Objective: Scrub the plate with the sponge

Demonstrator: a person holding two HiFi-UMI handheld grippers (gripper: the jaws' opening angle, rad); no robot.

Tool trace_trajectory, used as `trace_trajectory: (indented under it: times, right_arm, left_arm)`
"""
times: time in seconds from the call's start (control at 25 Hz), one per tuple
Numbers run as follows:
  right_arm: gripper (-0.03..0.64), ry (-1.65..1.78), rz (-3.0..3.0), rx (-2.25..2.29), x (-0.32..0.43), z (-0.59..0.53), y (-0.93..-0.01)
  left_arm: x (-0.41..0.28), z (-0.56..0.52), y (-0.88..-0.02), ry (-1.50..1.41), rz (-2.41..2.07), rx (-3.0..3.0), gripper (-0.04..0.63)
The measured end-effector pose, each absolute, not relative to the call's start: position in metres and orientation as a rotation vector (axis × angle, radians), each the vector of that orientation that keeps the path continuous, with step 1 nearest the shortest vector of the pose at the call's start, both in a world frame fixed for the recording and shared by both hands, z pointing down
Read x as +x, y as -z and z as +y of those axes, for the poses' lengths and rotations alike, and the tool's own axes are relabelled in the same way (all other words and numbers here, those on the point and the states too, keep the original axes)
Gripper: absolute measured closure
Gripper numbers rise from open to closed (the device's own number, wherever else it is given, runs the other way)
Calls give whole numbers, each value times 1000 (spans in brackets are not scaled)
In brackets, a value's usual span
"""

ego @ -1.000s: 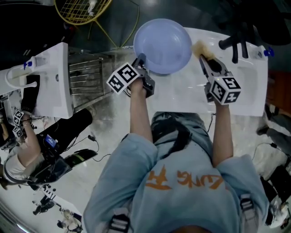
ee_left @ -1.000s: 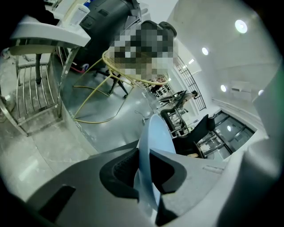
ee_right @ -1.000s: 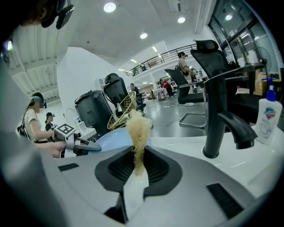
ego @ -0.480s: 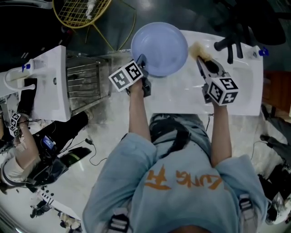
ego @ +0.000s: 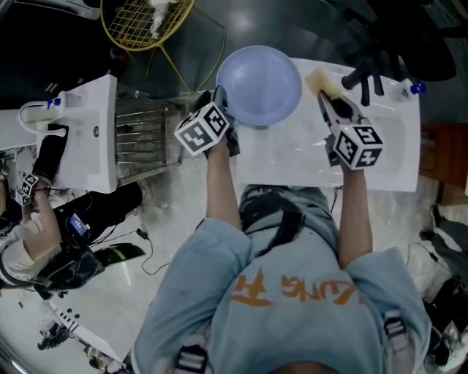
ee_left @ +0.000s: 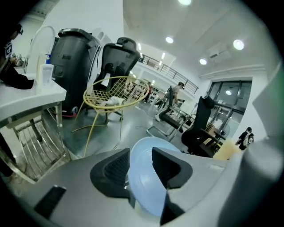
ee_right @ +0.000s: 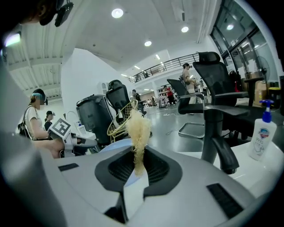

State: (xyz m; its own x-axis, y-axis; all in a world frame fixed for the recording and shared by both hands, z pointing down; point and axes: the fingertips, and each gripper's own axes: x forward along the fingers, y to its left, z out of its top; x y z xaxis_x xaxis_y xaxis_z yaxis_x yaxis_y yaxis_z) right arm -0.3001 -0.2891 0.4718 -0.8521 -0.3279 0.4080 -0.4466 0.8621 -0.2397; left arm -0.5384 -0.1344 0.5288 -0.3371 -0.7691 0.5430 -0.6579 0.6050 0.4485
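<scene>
A pale blue plate [ego: 259, 84] sits at the far left corner of the white sink [ego: 292, 157], partly over its edge. My left gripper [ego: 221, 95] is at the plate's left rim. In the left gripper view the plate [ee_left: 146, 177] stands on edge between the jaws of that gripper [ee_left: 141, 155], which have just been opening and no longer pinch it. My right gripper [ego: 325, 91] is shut on a yellow fibrous sponge [ego: 319, 77], just right of the plate. The sponge [ee_right: 138, 128] sticks up from the right gripper [ee_right: 139, 162], with the plate [ee_right: 116, 144] behind it.
A black faucet [ego: 365, 69] and a soap bottle [ee_right: 262, 135] stand at the sink's far right. A yellow wire chair [ego: 142, 18] is beyond the plate. A second white sink [ego: 88, 131] and a metal rack [ego: 139, 131] are left. A seated person [ego: 36, 241] is at far left.
My left gripper has rolled and lifted at the plate's rim, and its jaws have spread apart. The right gripper with the sponge has risen slightly.
</scene>
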Motion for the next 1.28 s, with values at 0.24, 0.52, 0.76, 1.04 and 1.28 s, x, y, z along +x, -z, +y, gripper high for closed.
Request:
trace_trajectory:
  times: [0.24, 0.52, 0.76, 1.04, 1.28]
  right_arm:
    - [568, -389, -2749, 643, -302, -297, -439]
    - [568, -293, -2837, 729, -272, -321, -388]
    - [569, -174, -2820, 915, -218, -352, -343]
    - [569, -96, -2723, 1089, -162, -384, -306]
    - [569, -38, -2716, 1114, -134, -390, -299]
  left_arm:
    - [-515, -165, -469, 269, -2119, 1319, 518]
    - [-454, -213, -399, 264, -2180, 1556, 592]
    - [-385, -250, -342, 272, -2241, 1697, 592]
    - [-314, -287, -298, 100, -2361, 1777, 592]
    - [-275, -306, -301, 101, -2284, 1853, 592]
